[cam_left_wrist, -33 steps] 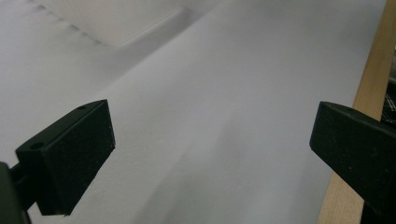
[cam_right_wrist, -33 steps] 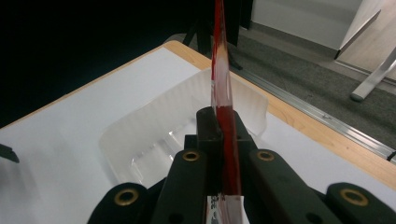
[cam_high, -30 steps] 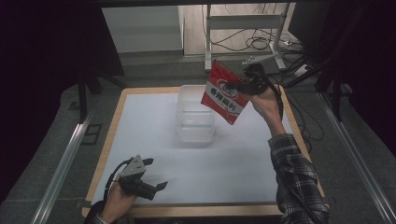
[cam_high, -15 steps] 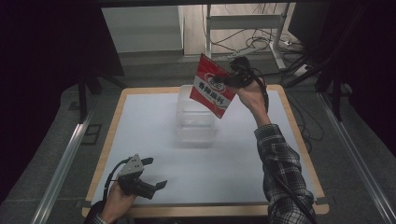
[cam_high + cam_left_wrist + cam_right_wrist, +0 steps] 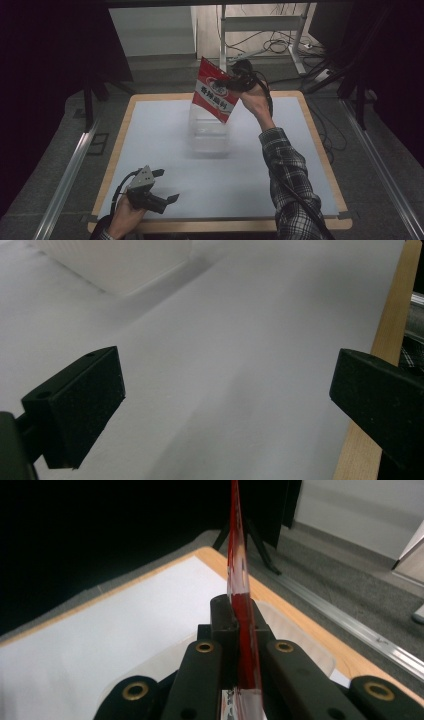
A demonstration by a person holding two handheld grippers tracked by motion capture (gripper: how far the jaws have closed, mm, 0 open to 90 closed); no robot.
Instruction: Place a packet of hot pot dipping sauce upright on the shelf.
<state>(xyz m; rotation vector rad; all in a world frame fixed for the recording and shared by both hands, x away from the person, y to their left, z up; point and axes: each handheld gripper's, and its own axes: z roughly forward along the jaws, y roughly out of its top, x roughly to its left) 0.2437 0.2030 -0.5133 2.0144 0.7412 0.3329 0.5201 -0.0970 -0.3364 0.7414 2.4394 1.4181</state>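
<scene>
Tabletop [image 5: 150, 150] carries a clear plastic tub [image 5: 210, 132] near its far edge. Red snack bag [image 5: 216, 90] hangs above it, and a thin-edge grip could let it slip or miss. Right gripper [image 5: 235, 81] is clamped on the bag; left gripper [image 5: 167, 186] rests at the near-left corner, jaws apart, empty.

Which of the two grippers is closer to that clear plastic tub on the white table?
The right. The right gripper hangs just above the clear plastic tub, clamped on a red snack bag. The left gripper sits open near the table's front edge, well apart from it.
</scene>
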